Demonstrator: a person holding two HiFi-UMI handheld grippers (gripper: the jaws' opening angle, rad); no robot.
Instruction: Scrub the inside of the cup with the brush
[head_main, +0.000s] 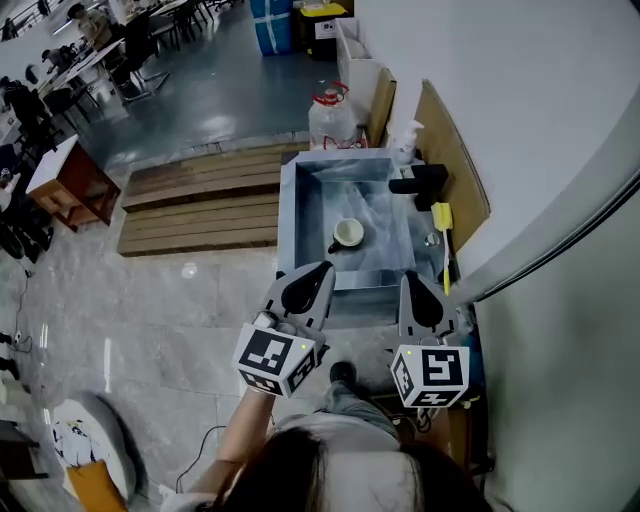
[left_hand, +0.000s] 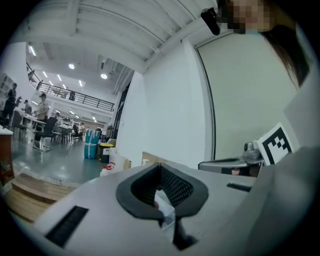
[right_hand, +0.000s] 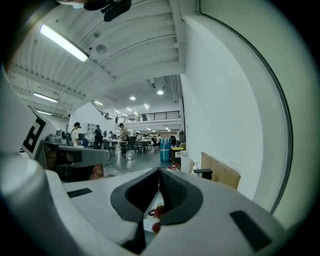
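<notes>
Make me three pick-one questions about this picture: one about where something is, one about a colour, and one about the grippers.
1. Where is the cup?
A. on the wooden boards
B. inside the sink
C. on the floor tiles

2. What colour is the brush?
A. yellow
B. red
C. green

3. How do the left gripper and the right gripper stand?
A. both wide open
B. one shut on something, one open
C. both shut, holding nothing

Answers:
1 B: the head view shows the cup on the bottom of the basin.
2 A: the brush lying on the sink's right rim is yellow.
3 C: each gripper view shows its jaws together with nothing between them.
</notes>
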